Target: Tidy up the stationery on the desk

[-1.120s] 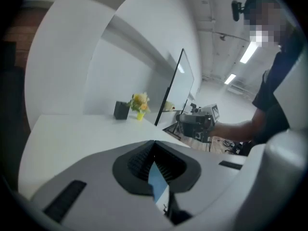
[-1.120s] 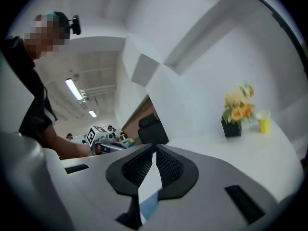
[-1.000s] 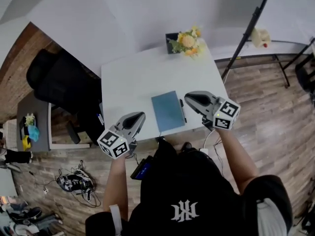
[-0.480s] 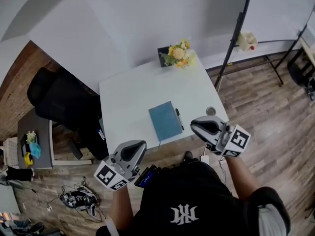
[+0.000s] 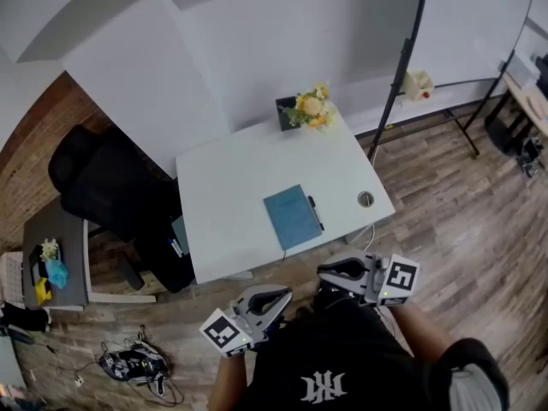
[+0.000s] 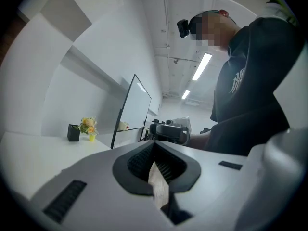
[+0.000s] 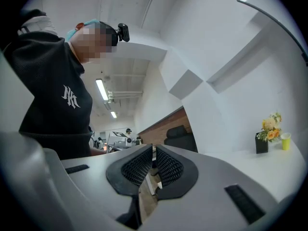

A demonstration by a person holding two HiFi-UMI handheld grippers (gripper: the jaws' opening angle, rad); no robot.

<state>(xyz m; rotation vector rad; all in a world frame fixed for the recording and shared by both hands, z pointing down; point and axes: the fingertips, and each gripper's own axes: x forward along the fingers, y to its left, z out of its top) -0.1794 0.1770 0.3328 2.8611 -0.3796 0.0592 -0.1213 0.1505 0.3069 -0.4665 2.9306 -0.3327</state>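
In the head view a blue notebook point(image 5: 291, 216) lies near the front edge of the white desk point(image 5: 231, 178), and a black pen point(image 5: 316, 213) lies along its right side. Both grippers hang off the desk, close to the person's body. My left gripper point(image 5: 278, 294) is below the desk's front edge and shut, with nothing in it. My right gripper point(image 5: 326, 271) is a little to its right, jaws together and empty. In the left gripper view the shut jaws point level at the right gripper point(image 6: 169, 130). Nothing sits between the dark pads point(image 7: 166, 166) in the right gripper view.
A pot of yellow flowers point(image 5: 308, 110) stands at the desk's far edge and a round cable hole point(image 5: 366, 199) is near its right front corner. A black office chair point(image 5: 103, 178) is to the left, a black stand pole point(image 5: 402, 67) to the right, and cables point(image 5: 133, 362) lie on the wooden floor.
Both grippers have drawn back from over the desk's front edge toward the person's body. The head view has pulled away, so the desk looks smaller. Notebook and pen have not moved.
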